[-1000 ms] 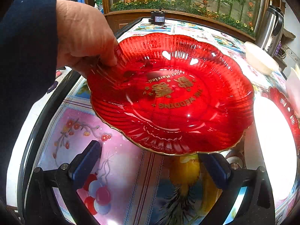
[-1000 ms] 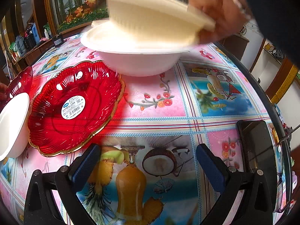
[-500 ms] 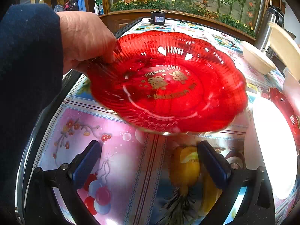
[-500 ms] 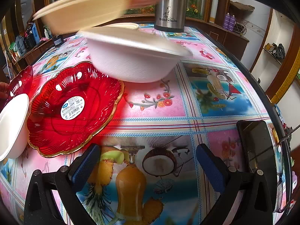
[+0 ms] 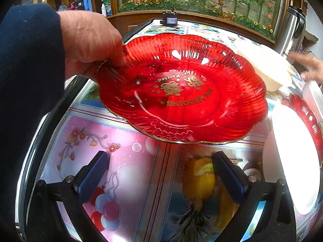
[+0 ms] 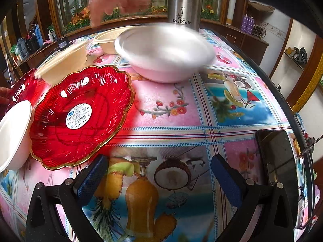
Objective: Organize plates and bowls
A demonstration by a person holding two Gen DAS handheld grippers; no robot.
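A person's bare hand [image 5: 88, 42] holds a red scalloped plate [image 5: 181, 92] with gold lettering by its left rim, above the table in the left wrist view. My left gripper [image 5: 160, 173] stands open below it, holding nothing. In the right wrist view a second red plate [image 6: 80, 117] with a white sticker lies on the tablecloth, beside a white bowl [image 6: 12, 137] at the left edge. Another white bowl [image 6: 165, 52], blurred, sits further back, with cream bowls [image 6: 64, 62] near it. My right gripper [image 6: 158, 177] is open and empty near the table's front.
A steel thermos [image 6: 182, 12] stands at the back. A black phone [image 6: 276, 161] lies near the table's right edge. A blurred hand [image 6: 113, 2] hovers over the bowls. The round table [image 6: 165, 111] has a colourful printed cloth and a dark rim. A small device [image 5: 170, 20] sits at the far edge.
The hand-held red plate has shifted slightly right and tilted. The cream bowl that a hand carried over the white bowl now sits left on the table, and that hand has risen.
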